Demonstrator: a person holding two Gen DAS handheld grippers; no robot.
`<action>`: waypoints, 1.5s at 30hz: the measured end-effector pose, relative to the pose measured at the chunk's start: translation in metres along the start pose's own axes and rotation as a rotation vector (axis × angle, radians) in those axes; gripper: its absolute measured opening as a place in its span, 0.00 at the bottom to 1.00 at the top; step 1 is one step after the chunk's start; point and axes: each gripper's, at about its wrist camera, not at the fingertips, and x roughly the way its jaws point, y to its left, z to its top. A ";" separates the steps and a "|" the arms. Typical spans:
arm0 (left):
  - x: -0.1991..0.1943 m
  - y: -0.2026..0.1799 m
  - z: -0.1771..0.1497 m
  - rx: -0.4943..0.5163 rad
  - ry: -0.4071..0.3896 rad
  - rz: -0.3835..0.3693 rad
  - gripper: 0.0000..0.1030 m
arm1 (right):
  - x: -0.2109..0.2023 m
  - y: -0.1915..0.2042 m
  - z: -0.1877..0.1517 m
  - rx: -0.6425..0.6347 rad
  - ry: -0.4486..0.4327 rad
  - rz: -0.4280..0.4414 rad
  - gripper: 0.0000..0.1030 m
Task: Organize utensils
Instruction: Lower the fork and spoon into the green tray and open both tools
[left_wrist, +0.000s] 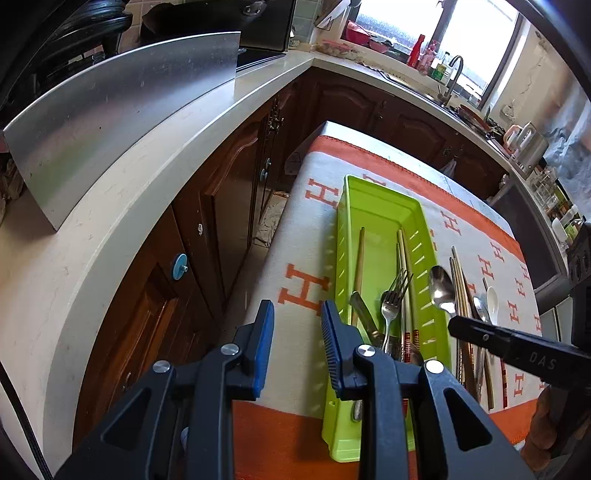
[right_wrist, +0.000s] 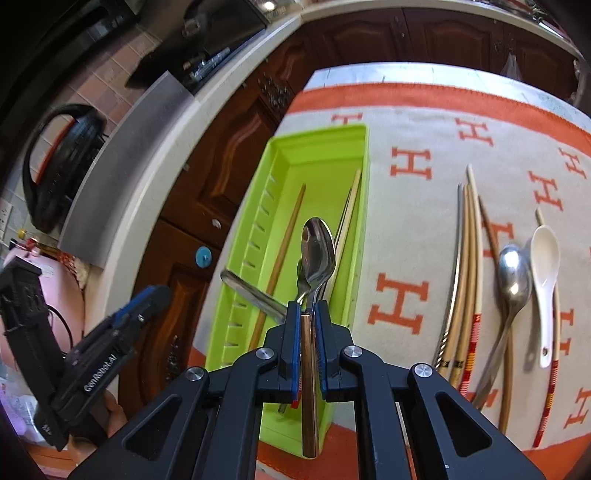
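A lime-green slotted tray (left_wrist: 341, 240) (right_wrist: 321, 146) lies lengthwise on the orange-and-white cloth. In it lie chopsticks (right_wrist: 284, 243), a fork (left_wrist: 391, 302) and a knife (right_wrist: 251, 291). My right gripper (right_wrist: 307, 306) (left_wrist: 453, 322) is shut on the brown handle of a steel spoon (right_wrist: 317, 251) (left_wrist: 441, 286), whose bowl points forward above the tray's right side. My left gripper (left_wrist: 297, 321) (right_wrist: 147, 299) stands open over the cloth just left of the tray's near end, with nothing between its blue pads (left_wrist: 264, 343).
Right of the tray on the cloth (right_wrist: 406, 229) lie several chopsticks (right_wrist: 469, 258), a steel spoon (right_wrist: 515, 277) and a white spoon (right_wrist: 545, 266). A pale counter (left_wrist: 110, 229) with a metal panel and dark wooden cabinets (left_wrist: 229, 206) curves round the table's left and far sides.
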 end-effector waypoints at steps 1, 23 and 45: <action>0.000 0.001 0.000 -0.002 0.001 -0.002 0.24 | 0.005 0.001 -0.001 0.002 0.015 -0.007 0.07; 0.002 -0.017 -0.009 0.040 0.023 -0.025 0.30 | 0.003 -0.001 -0.020 -0.004 0.029 -0.057 0.08; -0.012 -0.057 -0.022 0.145 0.040 0.008 0.30 | -0.048 -0.041 -0.041 0.047 -0.060 -0.052 0.09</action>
